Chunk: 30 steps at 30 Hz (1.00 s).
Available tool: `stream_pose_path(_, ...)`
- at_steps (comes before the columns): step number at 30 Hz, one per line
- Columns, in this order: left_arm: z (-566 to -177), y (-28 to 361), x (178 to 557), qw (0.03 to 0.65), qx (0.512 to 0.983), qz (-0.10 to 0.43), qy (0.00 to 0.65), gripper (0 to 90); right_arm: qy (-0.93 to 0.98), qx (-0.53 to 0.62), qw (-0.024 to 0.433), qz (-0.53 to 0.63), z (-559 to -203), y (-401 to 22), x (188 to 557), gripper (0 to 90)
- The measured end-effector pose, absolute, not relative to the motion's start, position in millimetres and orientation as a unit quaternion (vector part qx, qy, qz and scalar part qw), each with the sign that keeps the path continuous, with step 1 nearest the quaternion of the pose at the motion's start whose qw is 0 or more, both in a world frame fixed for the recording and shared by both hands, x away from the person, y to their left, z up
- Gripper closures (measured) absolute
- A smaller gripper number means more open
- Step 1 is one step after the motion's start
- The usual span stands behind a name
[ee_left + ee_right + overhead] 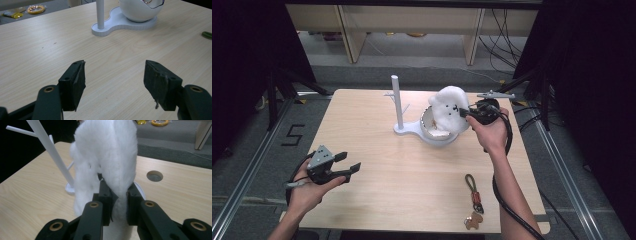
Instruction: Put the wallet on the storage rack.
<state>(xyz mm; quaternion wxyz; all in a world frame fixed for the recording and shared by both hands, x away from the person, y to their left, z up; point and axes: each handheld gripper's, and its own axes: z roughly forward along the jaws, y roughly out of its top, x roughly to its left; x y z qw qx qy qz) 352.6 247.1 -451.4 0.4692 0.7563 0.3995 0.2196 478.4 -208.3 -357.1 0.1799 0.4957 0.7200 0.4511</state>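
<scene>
A fluffy white plush toy [451, 107] hangs over the white bowl [432, 131] of a stand, held above it. My right gripper [468, 113] is shut on the plush from its right side. In the right gripper view the white plush toy [110, 157] rises between the black jaws, which pinch its fur at my right gripper [118, 202]. The stand's white post [397, 102] with side pegs rises left of the bowl. My left gripper [349, 168] rests near the table's front left, jaws wide open and empty. In its own view my left gripper [113, 82] faces bare wood, with the white bowl [140, 11] far ahead.
A dark green strap keychain with a brown charm [473, 200] lies near the front right edge. A round hole [154, 175] is in the tabletop beyond the plush. Wooden table legs and cables stand on the floor behind the table [362, 120].
</scene>
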Motion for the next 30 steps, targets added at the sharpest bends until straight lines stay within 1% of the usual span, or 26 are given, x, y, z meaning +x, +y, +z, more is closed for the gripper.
stream_pose_path(1, -452.1, 247.3, 352.9, 0.47, 0.757, 0.217, 0.399, 33.4, 0.727, 0.485, 0.187, 0.45, -358.1, -208.8, 481.5, 79.6)
stream_pose_path(14, -458.5, 247.4, 351.4, 0.469, 0.751, 0.214, 0.412, 33.2, 0.724, 0.496, 0.186, 0.442, -365.5, -196.9, 495.0, 79.4)
stream_pose_path(21, -460.5, 247.5, 351.1, 0.471, 0.751, 0.21, 0.411, 33.3, 0.73, 0.49, 0.195, 0.434, -371.2, -194.8, 502.3, 79.2)
stream_pose_path(22, -460.6, 247.7, 351.2, 0.471, 0.751, 0.21, 0.412, 33.2, 0.729, 0.494, 0.187, 0.436, -372.5, -193.2, 503.0, 79.3)
stream_pose_path(26, -461.0, 248.4, 350.9, 0.466, 0.753, 0.211, 0.414, 33.2, 0.725, 0.5, 0.181, 0.438, -376.7, -189.2, 505.5, 79.2)
stream_pose_path(30, -461.9, 248.6, 351.2, 0.468, 0.753, 0.209, 0.413, 33.3, 0.725, 0.501, 0.182, 0.436, -379.0, -187.1, 507.3, 79.1)
